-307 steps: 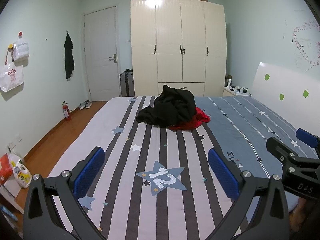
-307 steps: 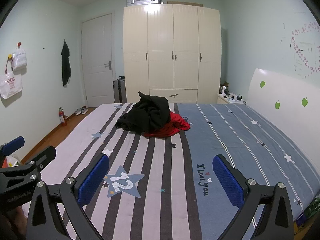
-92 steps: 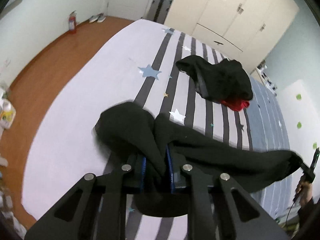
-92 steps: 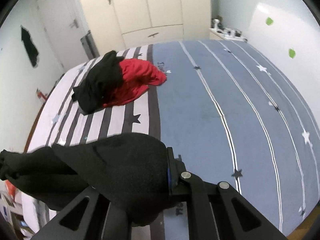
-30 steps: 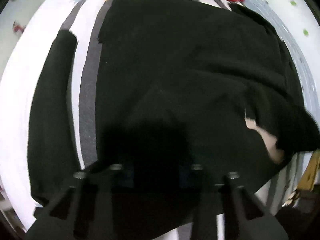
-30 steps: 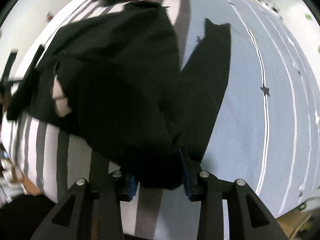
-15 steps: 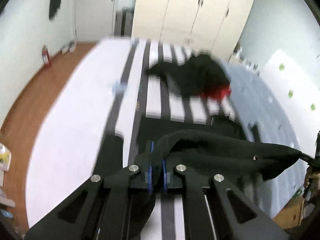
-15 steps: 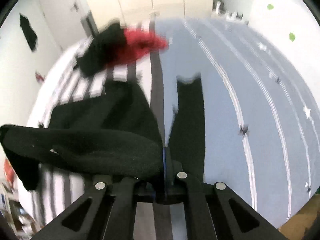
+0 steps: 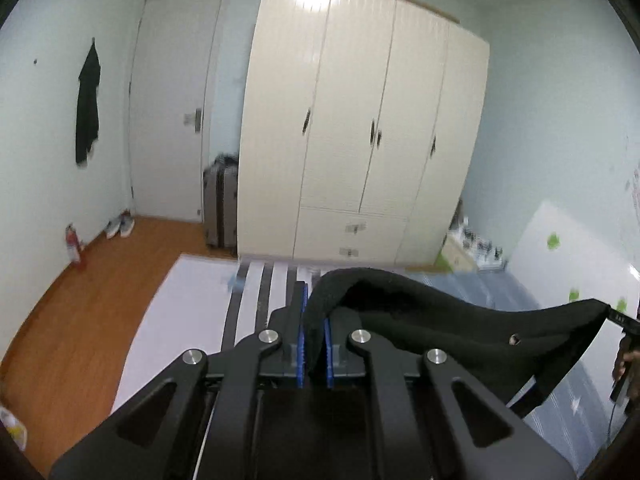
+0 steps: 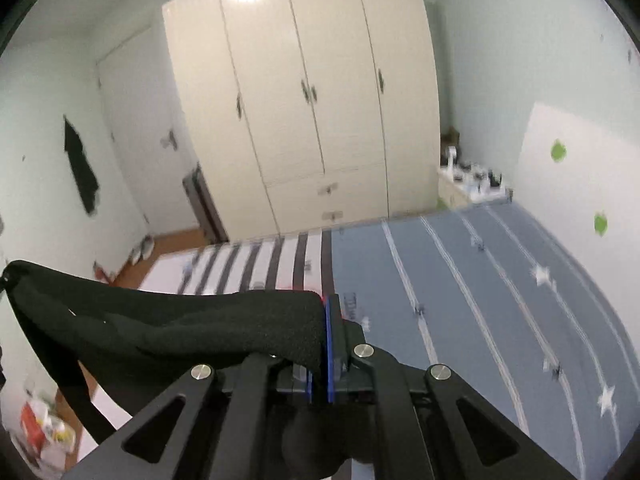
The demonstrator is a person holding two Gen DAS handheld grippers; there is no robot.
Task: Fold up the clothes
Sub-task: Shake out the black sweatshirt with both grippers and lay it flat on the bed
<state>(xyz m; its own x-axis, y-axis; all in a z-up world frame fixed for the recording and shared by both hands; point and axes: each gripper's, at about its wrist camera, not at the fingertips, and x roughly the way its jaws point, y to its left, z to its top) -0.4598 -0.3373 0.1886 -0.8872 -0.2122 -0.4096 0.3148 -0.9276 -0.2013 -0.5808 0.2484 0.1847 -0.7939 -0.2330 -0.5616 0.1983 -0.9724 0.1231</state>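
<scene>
The black garment (image 9: 460, 320) hangs in the air as a sagging band stretched between the two tools, its long axis running sideways from one clamp to the other, above the bed (image 10: 480, 280) that fills the lower part of both views. In the left wrist view the left hand-held gripper (image 9: 314, 344) sits at lower centre, its blue ribbed pads pressed together on a bunched edge of the cloth, which then sweeps off toward the right edge of the frame, where the other tool's tip and a hand (image 9: 626, 368) hold the far end. In the right wrist view the right hand-held gripper (image 10: 320, 356) pinches the opposite edge in the same way, and the fabric trails away to the left edge of the frame. Each tool is thus at its own end, neither nearer the middle, so I judge the next move turns on lowering both ends together to lay the piece flat across the bed. The cloth looks thick, matte and fleecy, with a soft rolled rim; the bedcover is smooth, striped grey and white on one half and blue with stars on the other.
</scene>
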